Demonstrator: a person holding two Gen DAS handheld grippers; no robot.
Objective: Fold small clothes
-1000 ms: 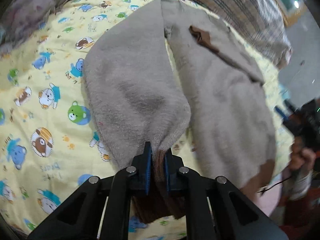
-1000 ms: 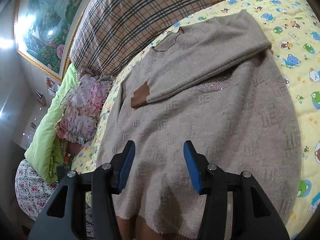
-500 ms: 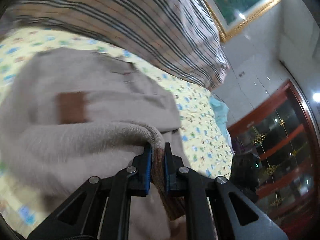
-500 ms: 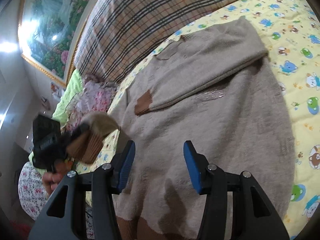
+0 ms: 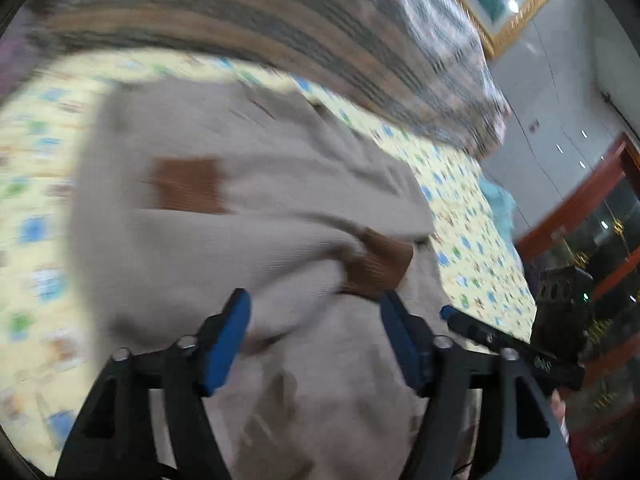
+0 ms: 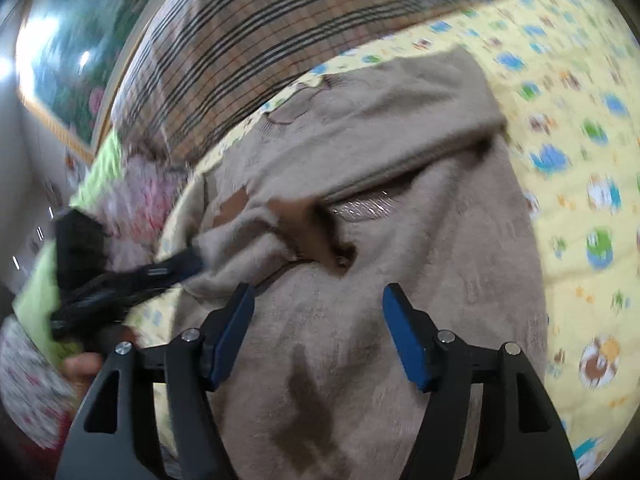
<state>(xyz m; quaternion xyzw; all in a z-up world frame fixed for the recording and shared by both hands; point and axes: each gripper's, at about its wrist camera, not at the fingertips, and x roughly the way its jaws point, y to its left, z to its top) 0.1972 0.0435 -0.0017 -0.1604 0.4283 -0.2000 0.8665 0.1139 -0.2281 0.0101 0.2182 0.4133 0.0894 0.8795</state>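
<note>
Left wrist view is smeared with motion, but the surroundings read well enough: a big plaid pillow in brown, tan and dark stripes (image 5: 280, 20) banks up along the far side of the yellow cartoon-print bed sheet (image 5: 468, 216), a gold-framed painting (image 5: 516, 4) hangs on the wall above it, and a red-framed glass cabinet (image 5: 592, 232) stands off to the right. From the right wrist view, a pink floral cushion (image 6: 136, 200) and a lime-green pillow (image 6: 44, 272) crowd the sheet's left edge.

The beige knit sweater with brown ribbed cuffs (image 6: 420, 248) lies spread on the sheet, neckline toward the plaid pillow. One sleeve is folded across the chest, its brown cuff (image 5: 188, 186) flat on the body. The other sleeve is bunched loosely over the middle, its brown cuff (image 5: 376, 268) crumpled and lying just ahead of the left gripper (image 5: 316, 312), whose blue-padded fingers stand wide apart with nothing between them. The right gripper (image 6: 318, 308) hovers over the lower body of the sweater, its fingers likewise spread and empty; the left gripper's black frame reaches in from the left in that view, touching or just beside the bunched sleeve, too blurred to tell which.

Bare sheet runs along the sweater's right side; on the left the cushions sit close.
</note>
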